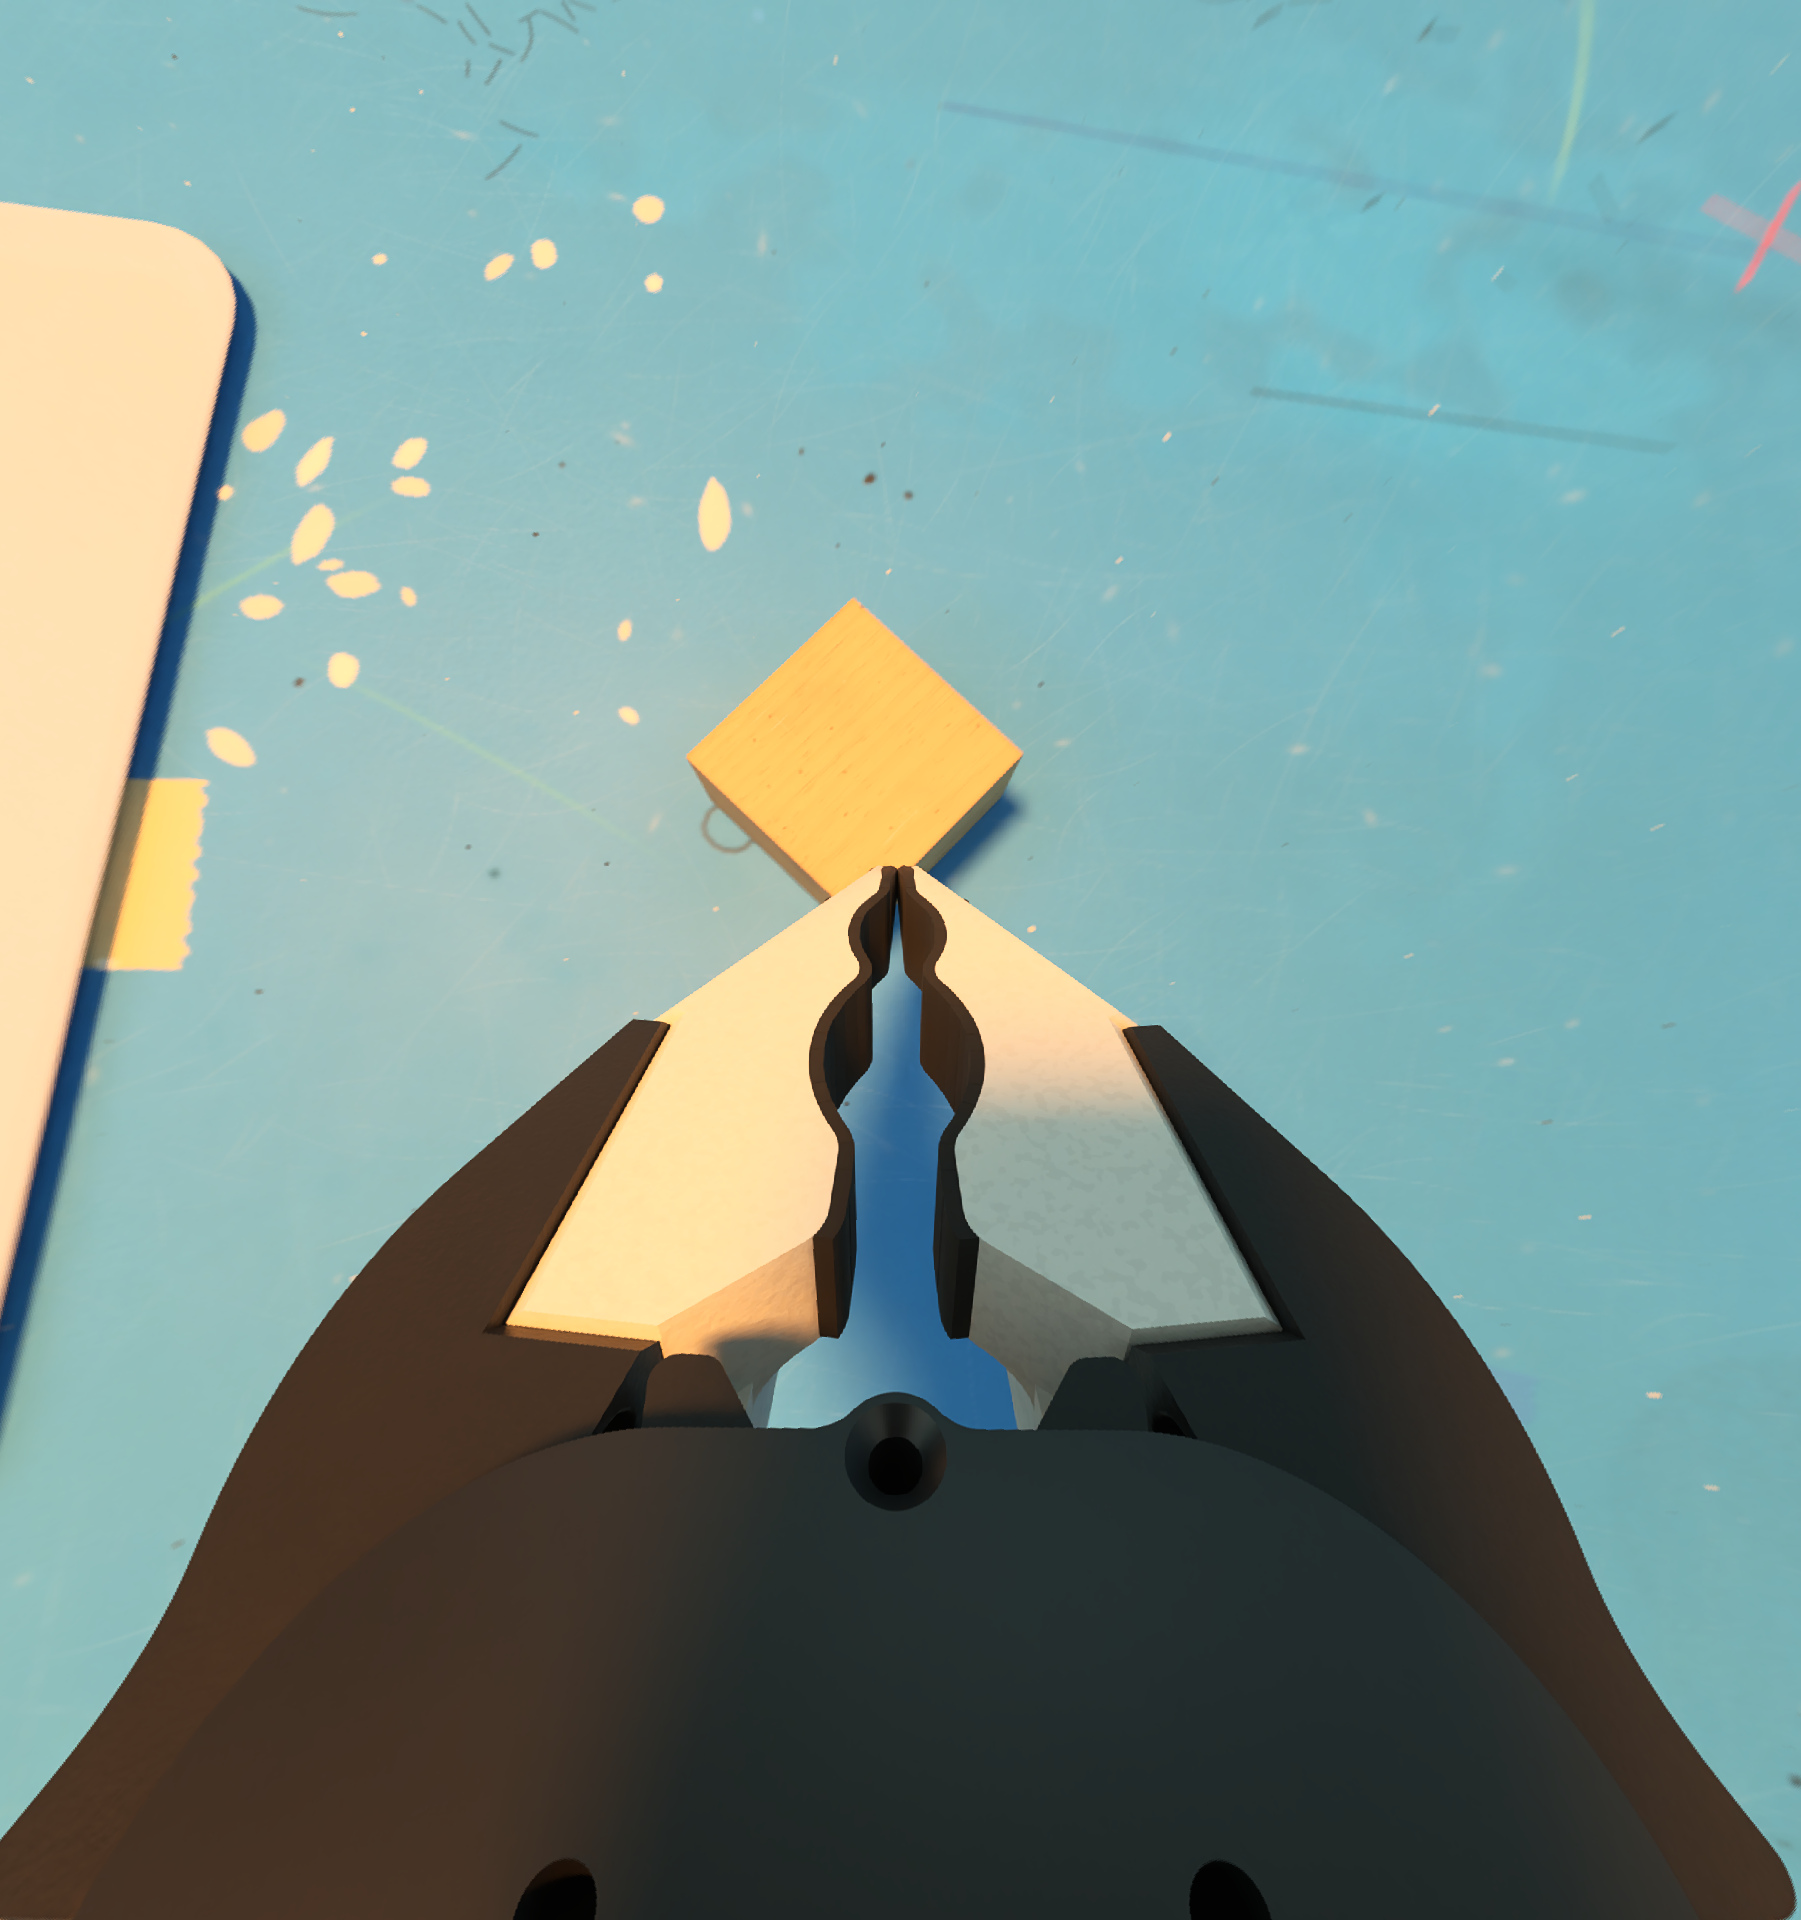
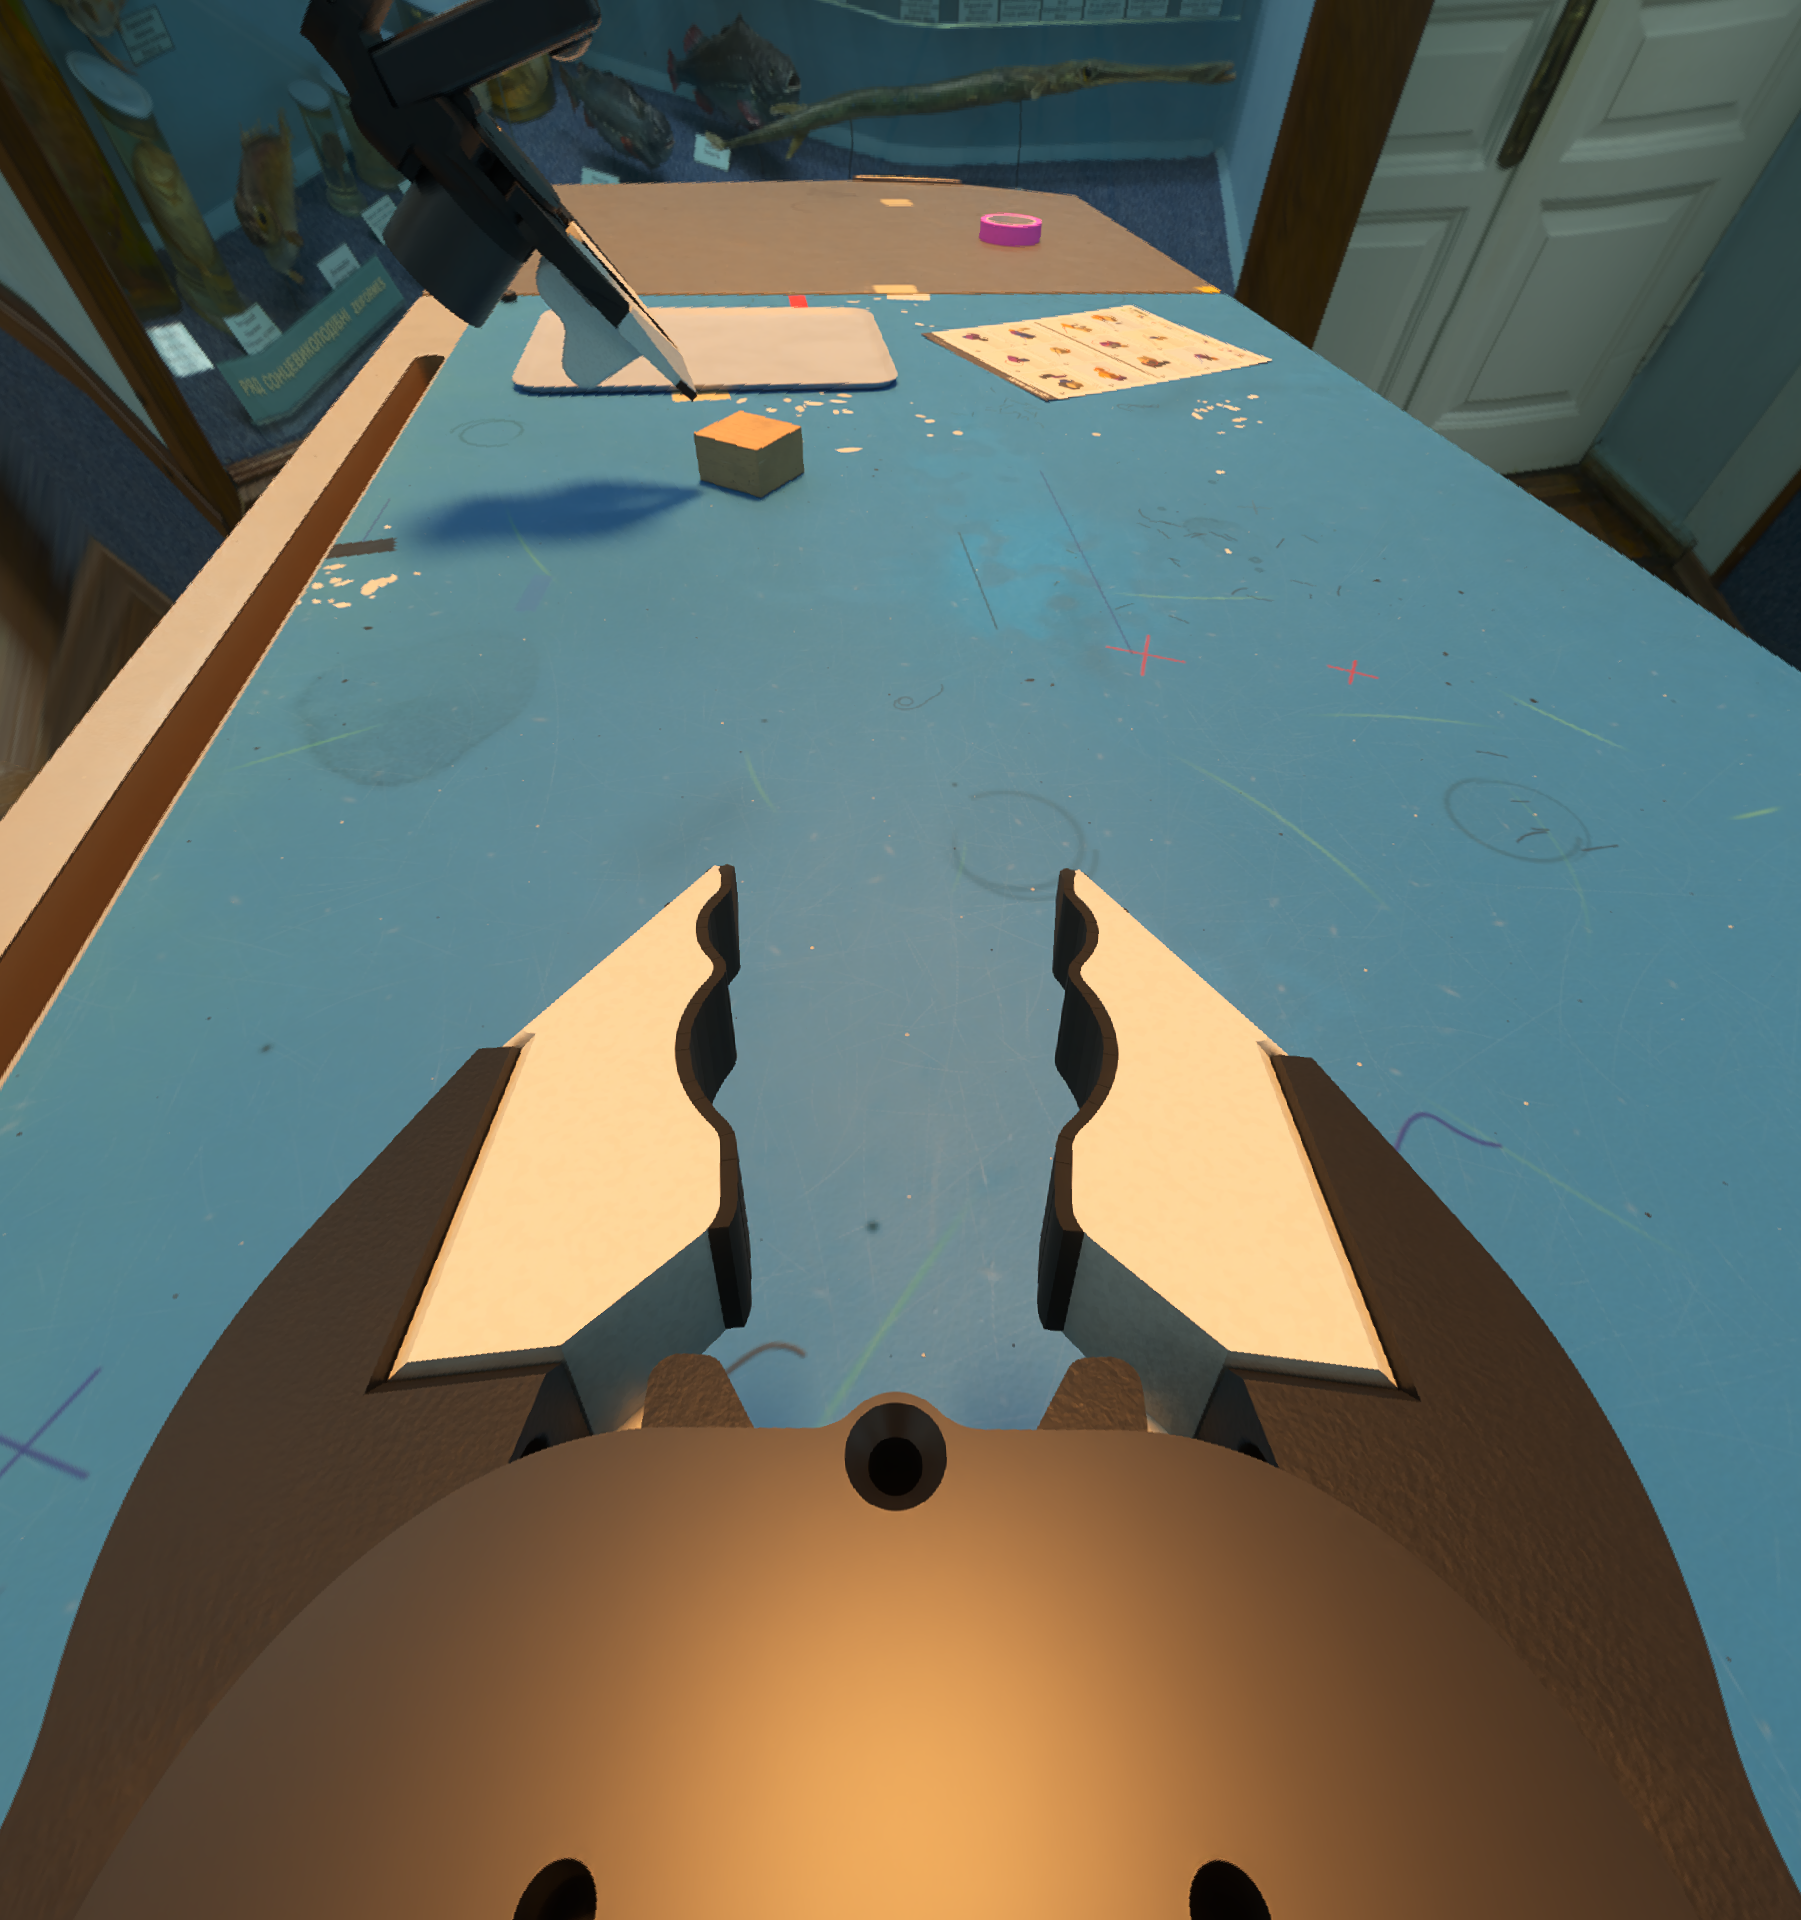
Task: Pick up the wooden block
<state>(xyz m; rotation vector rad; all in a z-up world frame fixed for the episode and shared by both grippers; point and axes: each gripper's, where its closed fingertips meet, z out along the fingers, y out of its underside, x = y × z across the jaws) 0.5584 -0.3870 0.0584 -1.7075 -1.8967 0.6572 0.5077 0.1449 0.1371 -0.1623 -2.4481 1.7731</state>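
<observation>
Left hand-held gripper (image 1: 896, 873) closed above wooden block (image 1: 854, 743), blue table (image 1: 1395, 727) open around

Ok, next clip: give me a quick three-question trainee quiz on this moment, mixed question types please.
1. True or false: the left tongs are shut on the wooden block.
2. Which tongs are open? A) left B) right C) both
3. Fill in: the pink tape roll lies on the ____ board at the table's far end.

Key:
1. False. Their tips are together and hang above the block, which sits free on the blue table.
2. B. The right tongs are spread wide, far from the block.
3. Brown.
</observation>
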